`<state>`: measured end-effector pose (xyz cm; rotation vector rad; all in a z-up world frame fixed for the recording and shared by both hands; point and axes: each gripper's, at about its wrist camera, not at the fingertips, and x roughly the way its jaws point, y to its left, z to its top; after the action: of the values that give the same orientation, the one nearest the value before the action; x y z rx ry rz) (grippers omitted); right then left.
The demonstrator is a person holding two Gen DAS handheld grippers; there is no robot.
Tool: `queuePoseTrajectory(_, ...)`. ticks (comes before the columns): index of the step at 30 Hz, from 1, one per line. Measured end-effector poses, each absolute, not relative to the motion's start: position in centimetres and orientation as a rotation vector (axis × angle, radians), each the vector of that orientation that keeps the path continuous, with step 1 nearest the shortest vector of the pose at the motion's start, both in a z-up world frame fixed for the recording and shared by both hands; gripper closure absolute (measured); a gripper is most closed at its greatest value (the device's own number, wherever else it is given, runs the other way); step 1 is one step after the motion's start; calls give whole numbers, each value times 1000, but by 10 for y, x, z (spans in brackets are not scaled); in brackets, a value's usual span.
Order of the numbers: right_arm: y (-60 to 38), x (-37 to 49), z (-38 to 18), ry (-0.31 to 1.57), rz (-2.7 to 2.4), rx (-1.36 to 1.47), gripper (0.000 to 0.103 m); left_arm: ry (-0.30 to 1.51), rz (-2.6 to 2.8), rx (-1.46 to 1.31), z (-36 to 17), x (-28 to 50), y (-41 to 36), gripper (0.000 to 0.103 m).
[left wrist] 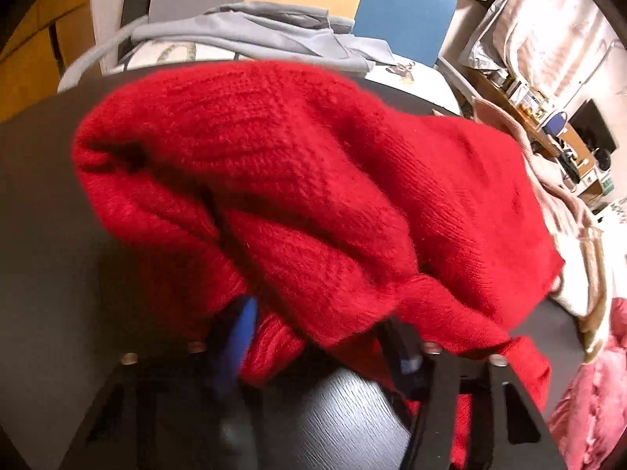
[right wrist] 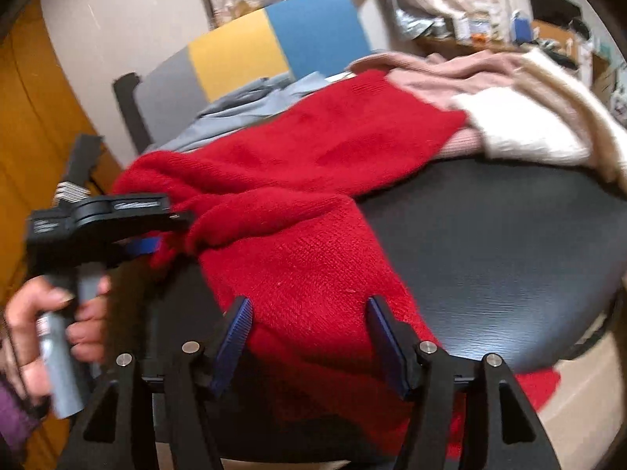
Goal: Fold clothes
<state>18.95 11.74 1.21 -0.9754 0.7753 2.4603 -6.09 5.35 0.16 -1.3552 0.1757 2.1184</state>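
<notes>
A fuzzy red knitted sweater (right wrist: 298, 180) lies bunched on the dark round worktop (right wrist: 490, 243), with one part draped over the near edge.

In the right wrist view, the right gripper (right wrist: 309, 337) has its jaws standing wide, a blue-padded finger on either side of the sweater's near part; the knit runs between them and they do not press it. Ahead of these jaws and to their left, the left gripper (right wrist: 156, 243) meets a folded edge of the sweater. A hand (right wrist: 58, 321) holds its grey handle, with a purple sleeve (right wrist: 15, 427) at the wrist.

In the left wrist view, the left gripper (left wrist: 325, 337) has red knit heaped over and between its jaws. One blue pad (left wrist: 239, 337) shows at the left, pressed against the fabric; the other finger is mostly covered. Whether the jaws are clamped on the sweater or only standing around it, I cannot tell.

Beyond the sweater, past both sets of jaws, a light blue-grey garment (left wrist: 274, 35) lies at the far side of the worktop. To the right of the jaws is a pile of pale pink and cream knitwear (right wrist: 501, 105), touching the sweater's far end. A chair back with grey, yellow and blue panels (right wrist: 274, 47) stands behind.
</notes>
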Motion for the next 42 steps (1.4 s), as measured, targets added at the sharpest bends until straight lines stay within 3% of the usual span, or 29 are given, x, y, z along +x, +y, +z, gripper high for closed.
queuePoseTrajectory(2, 119, 188, 13, 858, 2472, -950, 41, 223, 2130, -1329, 4, -71, 60, 71)
queuePoseTrajectory(7, 124, 191, 15, 1055, 2469, -866, 41, 239, 2116, -1272, 21, -93, 48, 92)
queuePoseTrajectory(12, 129, 206, 11, 1090, 2397, -815, 41, 196, 2143, -1143, 52, -102, 1, 93)
queuePoseTrajectory(17, 134, 194, 16, 1051, 2394, -852, 41, 112, 2149, -1175, 46, -112, -55, 93)
queuePoseTrajectory(22, 133, 149, 48, 865, 2494, -877, 41, -10, 2166, -1286, 20, -117, -114, 93)
queuePoseTrajectory(28, 121, 66, 57, 593, 2572, -1109, 41, -128, 2148, -1405, -13, -106, -154, 94)
queuePoseTrajectory(31, 108, 34, 49, 463, 2547, -1268, 41, -229, 2114, -1437, -19, -106, -159, 78)
queuePoseTrajectory(33, 95, 28, 46, 404, 2458, -1339, 41, -297, 2098, -1446, -20, -106, -158, 50)
queuePoseTrajectory(35, 81, 42, 48, 420, 2379, -1301, 41, -325, 2106, -1438, -16, -104, -153, 29)
queuePoseTrajectory(36, 79, 52, 49, 453, 2365, -1274, 41, -330, 2102, -1426, -14, -103, -148, 24)
queuePoseTrajectory(42, 85, 73, 27, 822, 2325, -1245, 41, -306, 2003, -1441, -12, -86, -113, 18)
